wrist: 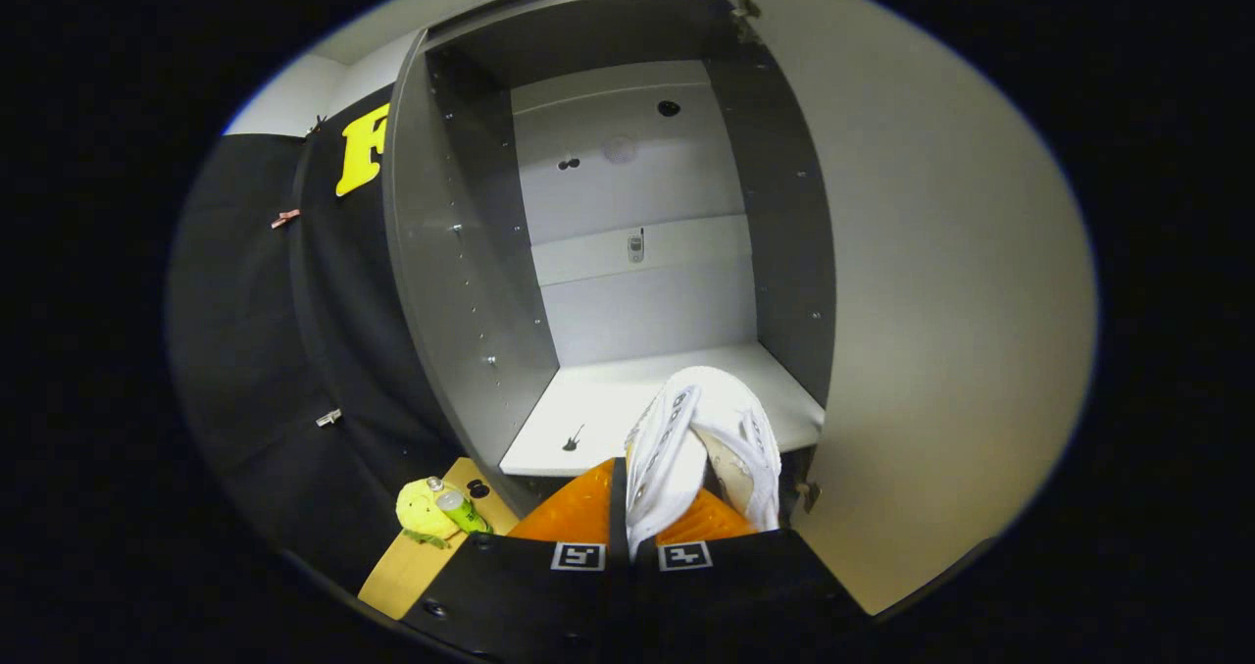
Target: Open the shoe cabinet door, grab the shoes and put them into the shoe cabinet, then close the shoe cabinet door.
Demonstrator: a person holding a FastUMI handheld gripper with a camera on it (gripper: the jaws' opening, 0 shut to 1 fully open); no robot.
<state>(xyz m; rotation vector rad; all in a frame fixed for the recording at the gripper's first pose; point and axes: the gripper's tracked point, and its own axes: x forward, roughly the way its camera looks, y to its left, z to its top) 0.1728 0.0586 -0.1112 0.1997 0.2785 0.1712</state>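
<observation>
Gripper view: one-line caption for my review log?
Tool shut on a white shoe, held just over the front edge of the open shoe cabinet's shelf.

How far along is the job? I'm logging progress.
Done: the door stands open. In hand: the hand-held gripper is shut on a white shoe, held over the front edge of the cabinet's shelf. Left: set the shoe on the shelf, let go, close the door.

Even, moderate light from above; open grey shoe cabinet (627,281) interior shadowed at 12 o'clock. Fisheye bending bows its sides. Focus sharp.
</observation>
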